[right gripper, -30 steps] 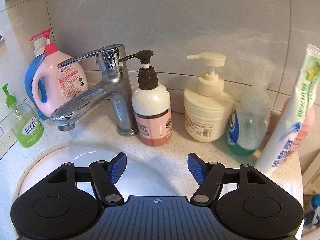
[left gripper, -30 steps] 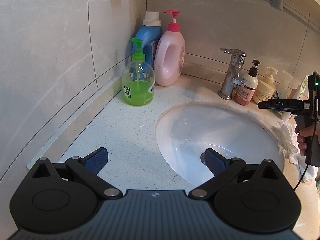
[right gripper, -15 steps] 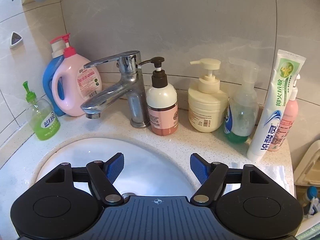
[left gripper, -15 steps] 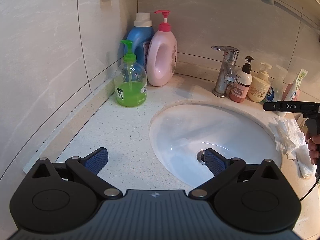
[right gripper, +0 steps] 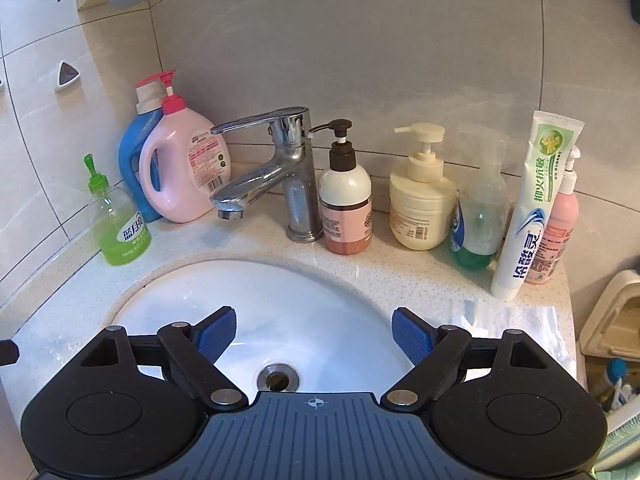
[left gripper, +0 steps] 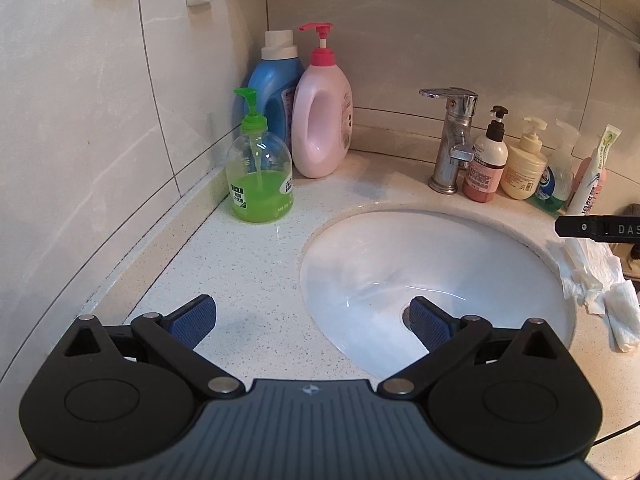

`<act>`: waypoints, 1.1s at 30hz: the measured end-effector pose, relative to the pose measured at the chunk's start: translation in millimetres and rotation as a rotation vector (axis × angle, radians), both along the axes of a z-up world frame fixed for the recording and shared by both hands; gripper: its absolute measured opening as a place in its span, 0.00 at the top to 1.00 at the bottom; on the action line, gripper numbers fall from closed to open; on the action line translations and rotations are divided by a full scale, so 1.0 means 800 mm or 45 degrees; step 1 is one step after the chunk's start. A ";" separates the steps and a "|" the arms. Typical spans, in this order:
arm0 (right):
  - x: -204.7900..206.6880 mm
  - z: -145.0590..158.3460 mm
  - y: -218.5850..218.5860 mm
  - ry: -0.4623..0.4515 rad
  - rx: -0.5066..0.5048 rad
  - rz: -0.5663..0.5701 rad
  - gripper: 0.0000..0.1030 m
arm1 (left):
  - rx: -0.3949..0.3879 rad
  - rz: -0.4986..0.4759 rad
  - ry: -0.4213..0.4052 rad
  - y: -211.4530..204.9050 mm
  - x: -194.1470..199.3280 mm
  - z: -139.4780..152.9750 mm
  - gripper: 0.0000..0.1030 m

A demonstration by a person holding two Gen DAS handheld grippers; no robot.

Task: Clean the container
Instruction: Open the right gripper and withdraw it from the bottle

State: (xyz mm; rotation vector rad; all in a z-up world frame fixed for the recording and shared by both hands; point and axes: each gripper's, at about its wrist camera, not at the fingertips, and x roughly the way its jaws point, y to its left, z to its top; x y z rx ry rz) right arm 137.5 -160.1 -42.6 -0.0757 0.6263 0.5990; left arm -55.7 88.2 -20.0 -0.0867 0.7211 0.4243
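White oval sink (right gripper: 168,308) sunk into a speckled pale countertop (left gripper: 248,264), its bowl glossy and catching streaks of light. The round metal drain (right gripper: 277,377) sits open at the bottom. The chrome faucet (right gripper: 280,168) stands at the back rim, spout angled over the bowl.

The left gripper (left gripper: 312,320) is filling the lower part of its own view, pointing downward, its two blue-padded fingers (left gripper: 191,320) spread wide with nothing between them. The right gripper (right gripper: 314,334) is sitting along the bottom of its own view, also angled down; its jaws are opening, and its blue fingers (right gripper: 216,334) are gripping nothing. In the left view, a black part of the right gripper is poking in at the right edge of the frame
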 end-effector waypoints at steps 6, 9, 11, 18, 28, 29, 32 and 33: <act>-0.023 0.003 0.001 0.003 0.004 0.013 0.16 | 0.007 -0.026 0.001 -0.002 0.006 -0.001 0.00; -0.029 0.001 0.003 0.013 0.004 0.018 0.15 | 0.005 -0.035 0.005 -0.002 0.009 -0.002 0.00; -0.033 0.001 0.004 0.014 0.002 0.019 0.15 | -0.002 -0.045 0.007 -0.002 0.010 -0.003 0.00; -0.043 -0.003 0.005 0.019 -0.002 0.012 0.15 | -0.007 -0.058 0.021 -0.001 0.013 -0.006 0.00; -0.050 -0.008 0.002 0.024 -0.005 -0.001 0.15 | 0.004 -0.076 0.033 -0.004 0.015 -0.006 0.00; -0.050 -0.007 0.001 0.022 -0.004 -0.002 0.15 | 0.006 -0.077 0.033 -0.005 0.015 -0.006 0.00; -0.051 -0.007 0.000 0.017 -0.002 -0.008 0.15 | 0.012 -0.079 0.034 -0.007 0.015 -0.006 0.00; -0.051 -0.007 -0.001 0.017 0.000 -0.009 0.15 | 0.013 -0.078 0.032 -0.007 0.015 -0.005 0.00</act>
